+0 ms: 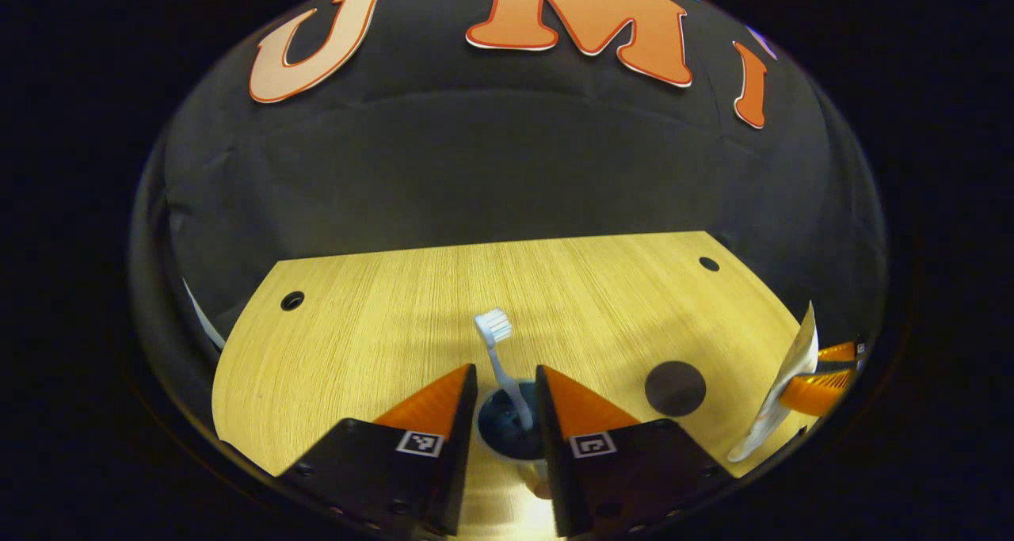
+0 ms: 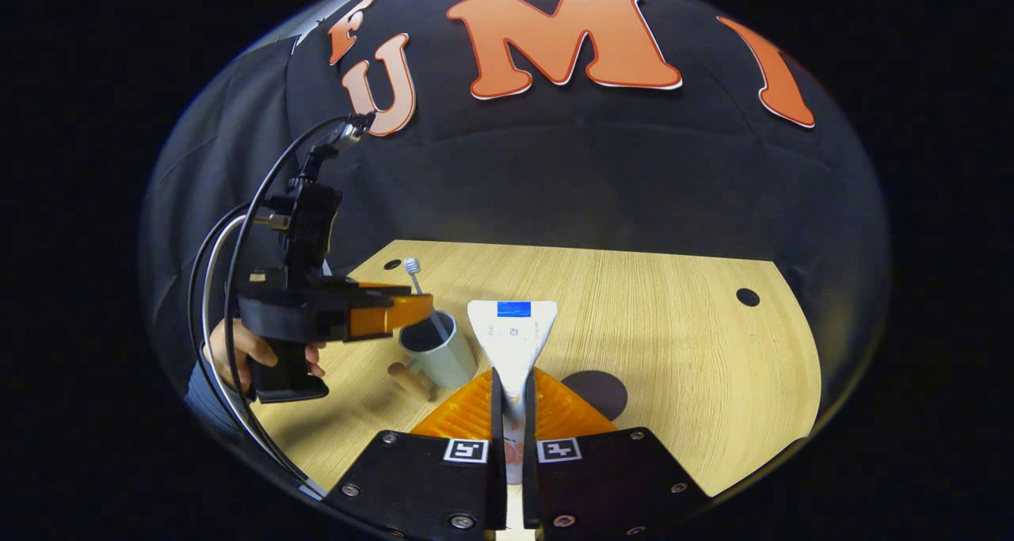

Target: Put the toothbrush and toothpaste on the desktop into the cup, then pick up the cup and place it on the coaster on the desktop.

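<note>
1. Around me, the wooden desktop (image 2: pixel 673 343) carries few things: a pale cup (image 2: pixel 440 355) with a wooden handle, a dark round coaster (image 2: pixel 598 393) just right of it, and small dark holes near the far corners; the black cloth wall closes the far side.
2. Between my right claw and the cup stands little; my left gripper (image 2: pixel 420 310), held by a hand (image 2: pixel 238 359) with trailing black cables, hangs over the cup's left rim and partly covers it in the right gripper view.
3. From the left gripper view I look down into the cup (image 1: pixel 507 430), dark inside, with the toothbrush (image 1: pixel 499 351) standing in it, bristle head up and leaning toward the far side; the right gripper view shows the same toothbrush (image 2: pixel 420 287) from the side, and the cup's outer wall and handle, which the left one hides.
4. My left gripper (image 1: pixel 507 382) has its fingers spread apart, one on each side of the cup's mouth, gripping nothing; the coaster (image 1: pixel 675 388) lies to its right.
5. My right gripper (image 2: pixel 507 394) is clamped on the toothpaste (image 2: pixel 513 335), both orange fingers pressing its lower part; the tube's flat crimped end points up and away, above the desktop, near the cup's right side; the left gripper view catches that tube (image 1: pixel 780 390) at its right edge.
</note>
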`<state>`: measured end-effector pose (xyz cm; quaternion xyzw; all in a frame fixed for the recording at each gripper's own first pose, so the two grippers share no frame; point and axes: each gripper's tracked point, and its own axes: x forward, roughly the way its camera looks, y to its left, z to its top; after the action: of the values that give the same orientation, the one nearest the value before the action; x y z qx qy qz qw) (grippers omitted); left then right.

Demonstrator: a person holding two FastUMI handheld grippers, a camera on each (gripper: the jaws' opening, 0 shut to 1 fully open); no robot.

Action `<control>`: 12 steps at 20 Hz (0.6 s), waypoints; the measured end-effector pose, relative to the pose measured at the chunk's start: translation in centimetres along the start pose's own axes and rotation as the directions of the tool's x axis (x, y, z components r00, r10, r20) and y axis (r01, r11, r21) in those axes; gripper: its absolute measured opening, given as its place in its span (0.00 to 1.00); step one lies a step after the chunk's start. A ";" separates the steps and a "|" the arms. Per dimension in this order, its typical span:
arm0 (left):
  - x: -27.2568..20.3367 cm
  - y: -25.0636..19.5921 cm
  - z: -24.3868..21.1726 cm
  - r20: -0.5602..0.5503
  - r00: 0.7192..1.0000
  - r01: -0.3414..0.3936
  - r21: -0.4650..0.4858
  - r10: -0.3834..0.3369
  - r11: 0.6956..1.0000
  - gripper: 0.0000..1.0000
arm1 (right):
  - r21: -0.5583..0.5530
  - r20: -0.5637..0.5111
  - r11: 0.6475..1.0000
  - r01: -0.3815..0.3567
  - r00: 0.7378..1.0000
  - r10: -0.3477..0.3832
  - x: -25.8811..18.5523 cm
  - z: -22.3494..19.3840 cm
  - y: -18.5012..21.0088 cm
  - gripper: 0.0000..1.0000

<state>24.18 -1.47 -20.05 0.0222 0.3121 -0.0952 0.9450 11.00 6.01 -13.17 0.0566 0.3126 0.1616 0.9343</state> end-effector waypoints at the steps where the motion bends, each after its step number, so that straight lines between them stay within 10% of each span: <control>1: -0.3 -0.2 -0.3 0.001 1.000 0.010 0.000 -0.010 1.000 0.60 | -0.001 0.005 1.000 -0.002 1.000 0.002 0.0 0.1 0.4 0.08; 7: -3.4 -0.5 -1.7 0.030 0.999 0.042 0.039 -0.043 0.998 0.96 | -0.022 0.036 1.000 -0.011 0.999 0.012 1.4 2.0 2.5 0.08; 12: -6.3 0.9 -2.2 0.115 0.992 0.051 0.013 -0.052 0.999 0.99 | -0.048 0.094 0.998 -0.049 0.994 0.053 2.9 4.3 5.0 0.08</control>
<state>18.15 0.68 -18.11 0.0134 0.2571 -0.1224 0.9585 14.44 11.72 -10.31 0.0509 0.2624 0.1898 0.9447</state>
